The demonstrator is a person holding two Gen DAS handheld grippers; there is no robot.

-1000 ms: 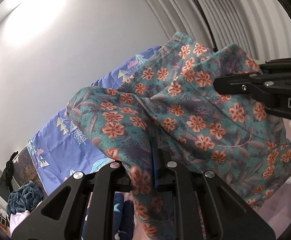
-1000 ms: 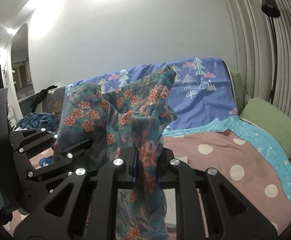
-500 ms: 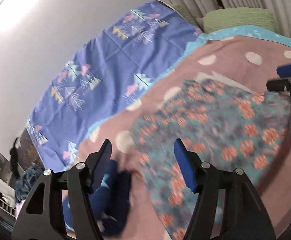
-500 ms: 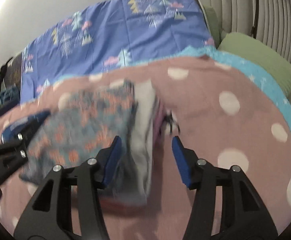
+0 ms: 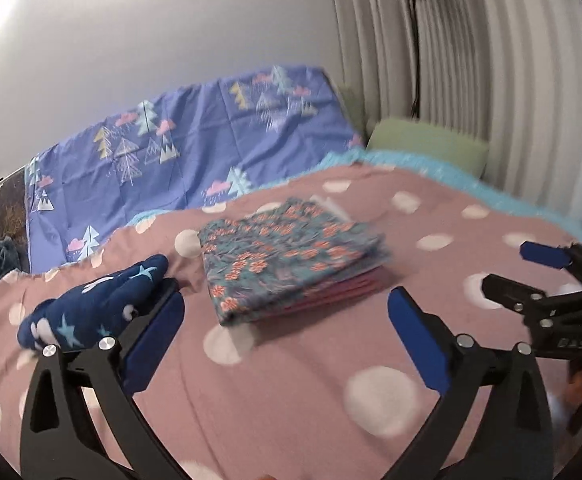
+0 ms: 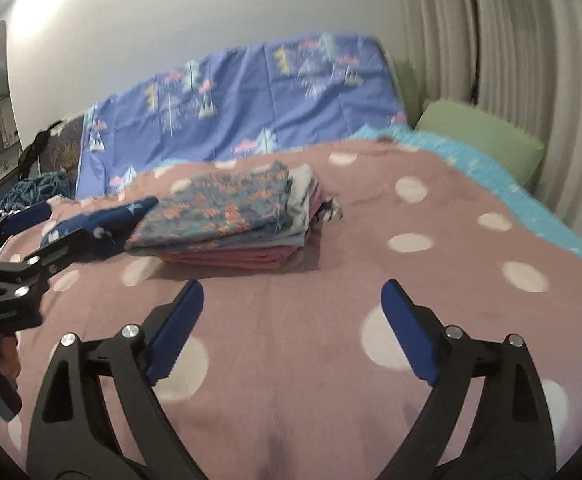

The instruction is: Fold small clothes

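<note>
Left wrist — floral garment (image 5: 287, 256) folded flat atop stack (image 5: 331, 292); long axis left-right

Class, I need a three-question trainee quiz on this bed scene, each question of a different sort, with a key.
1. True or false: the floral garment lies on top of the folded pile.
2. Which item lies beside the pile, toward the left gripper? A) navy star-print garment B) green pillow C) towel
3. Fill in: between the fingers of the right gripper there is only the dotted ______.

Key: 1 true; 2 A; 3 blanket.
</note>
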